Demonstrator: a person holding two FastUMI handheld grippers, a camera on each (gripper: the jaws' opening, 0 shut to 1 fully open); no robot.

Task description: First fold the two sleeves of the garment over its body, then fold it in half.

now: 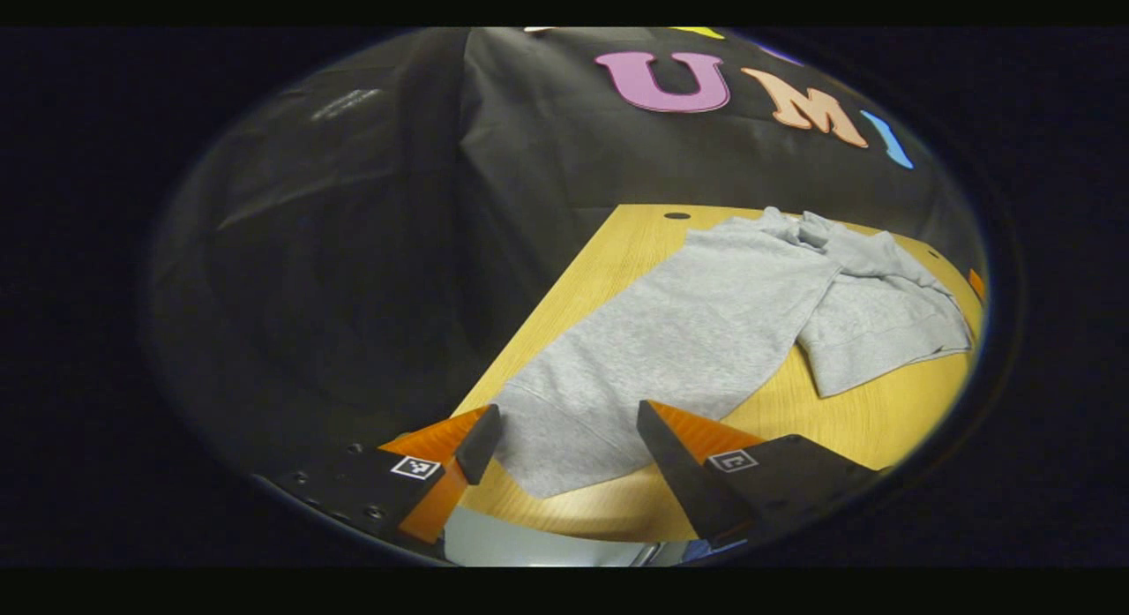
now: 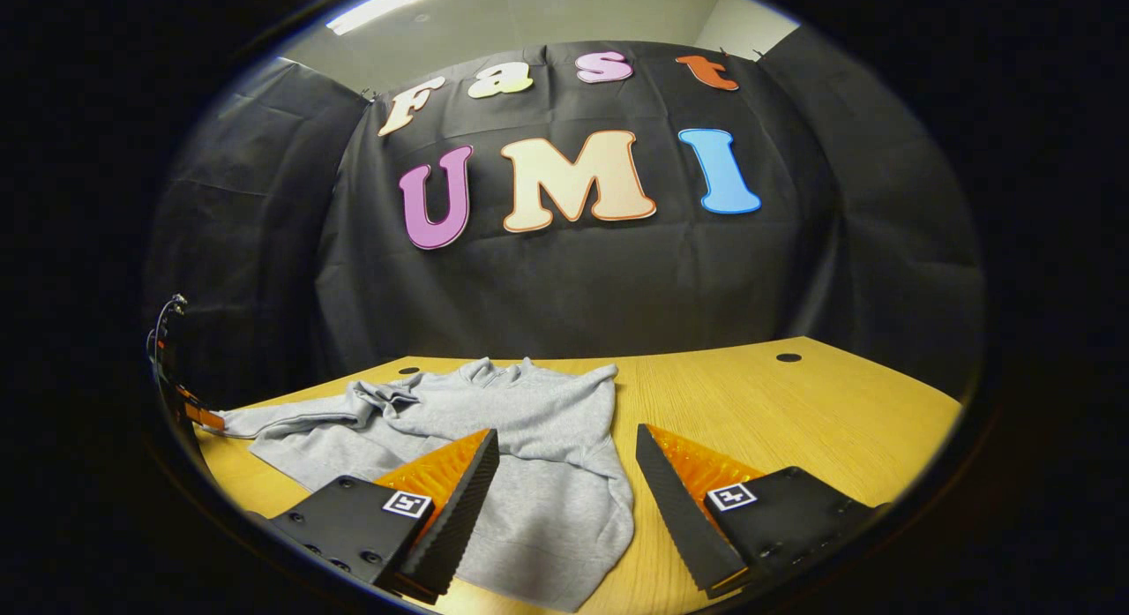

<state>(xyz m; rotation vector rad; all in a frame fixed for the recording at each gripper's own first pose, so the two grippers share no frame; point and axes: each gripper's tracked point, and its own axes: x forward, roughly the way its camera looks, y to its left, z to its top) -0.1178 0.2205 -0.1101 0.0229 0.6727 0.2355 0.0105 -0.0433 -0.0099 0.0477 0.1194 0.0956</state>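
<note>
Grey garment (image 2: pixel 520 447), no legible label, flat on wooden table (image 2: pixel 794 412).

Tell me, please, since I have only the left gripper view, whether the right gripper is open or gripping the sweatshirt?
Observer: The right gripper is open. The near part of the grey sweatshirt lies between its fingers, and neither finger presses on it.
Operator: Thank you. What lies to the right of the garment?
Observer: The wooden table runs on there, with a small dark hole near its far edge.
Operator: Can you see my left gripper from that side?
Observer: Yes. The left gripper sits at the far left of the right gripper view, by the end of the outstretched sleeve.
</note>
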